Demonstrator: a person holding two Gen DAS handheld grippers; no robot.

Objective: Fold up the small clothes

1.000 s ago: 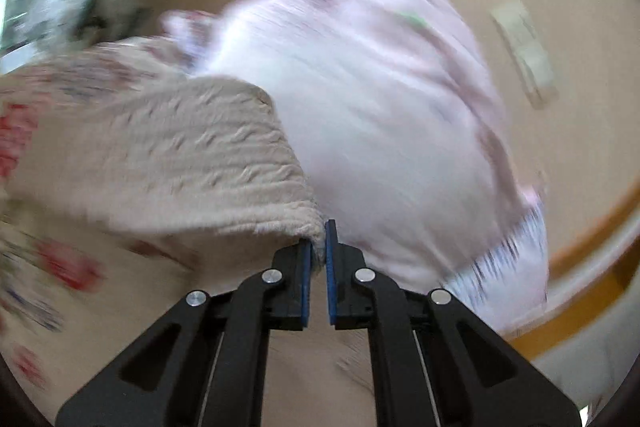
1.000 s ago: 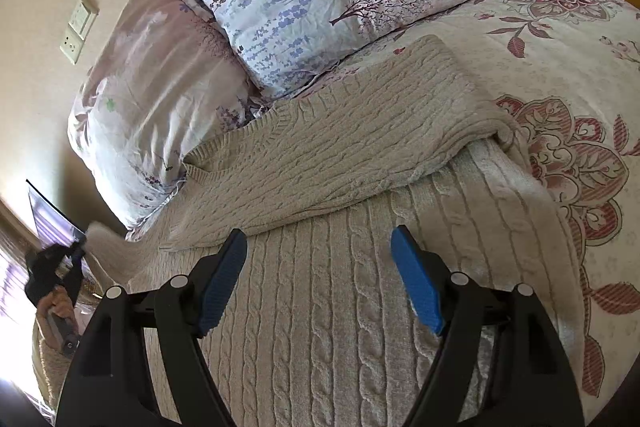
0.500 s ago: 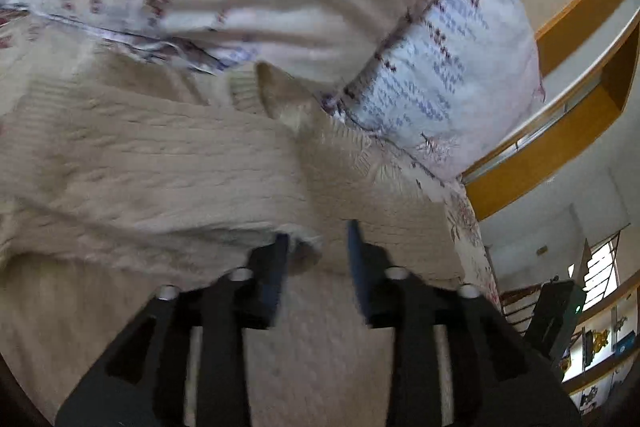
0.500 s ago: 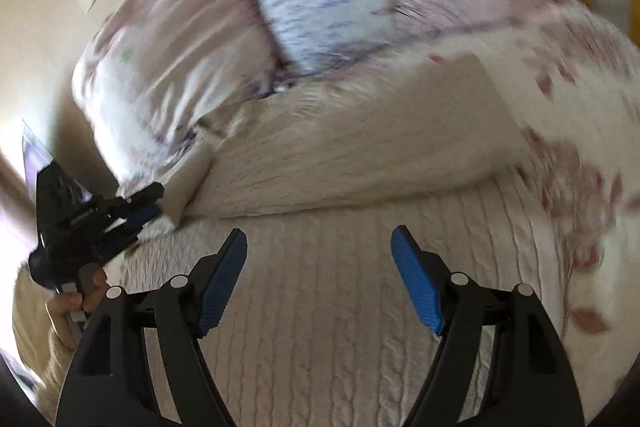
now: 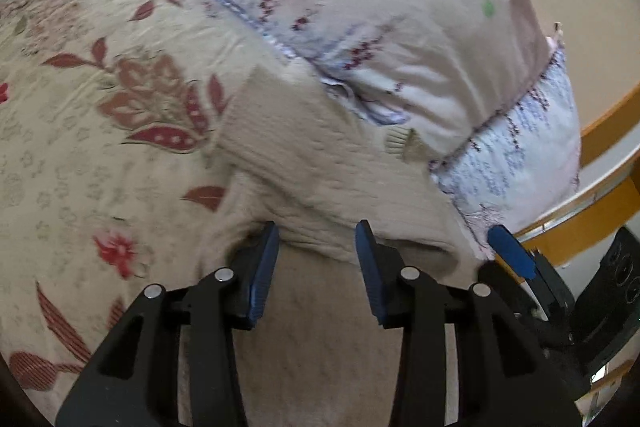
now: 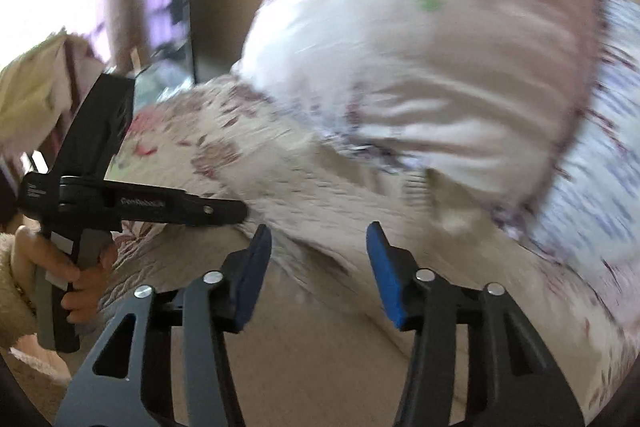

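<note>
A beige cable-knit sweater (image 5: 320, 163) lies on the bed, with one sleeve folded across its body below the pillows. My left gripper (image 5: 316, 255) stands open just short of the fold's edge, pressing on nothing. To its right shows one of the right gripper's blue pads (image 5: 512, 255). In the blurred right wrist view the sweater (image 6: 328, 199) fills the middle. My right gripper (image 6: 318, 259) hovers over the knit with its jaws closing, and no cloth is pinched between them. My left gripper (image 6: 236, 213) reaches in from the left, held by a hand (image 6: 80, 267).
Two pale floral pillows (image 5: 380, 7) lean on the wall behind the sweater. A flowered bedspread (image 5: 100, 107) spreads out to the left. A wooden headboard shelf (image 5: 600, 131) runs at the right. A dark screen (image 6: 168, 7) stands beyond the bed.
My left gripper let go of the sleeve cuff and sank toward the sweater, where the sleeve now lies folded. My right gripper swung left, rolled, and its jaws narrowed.
</note>
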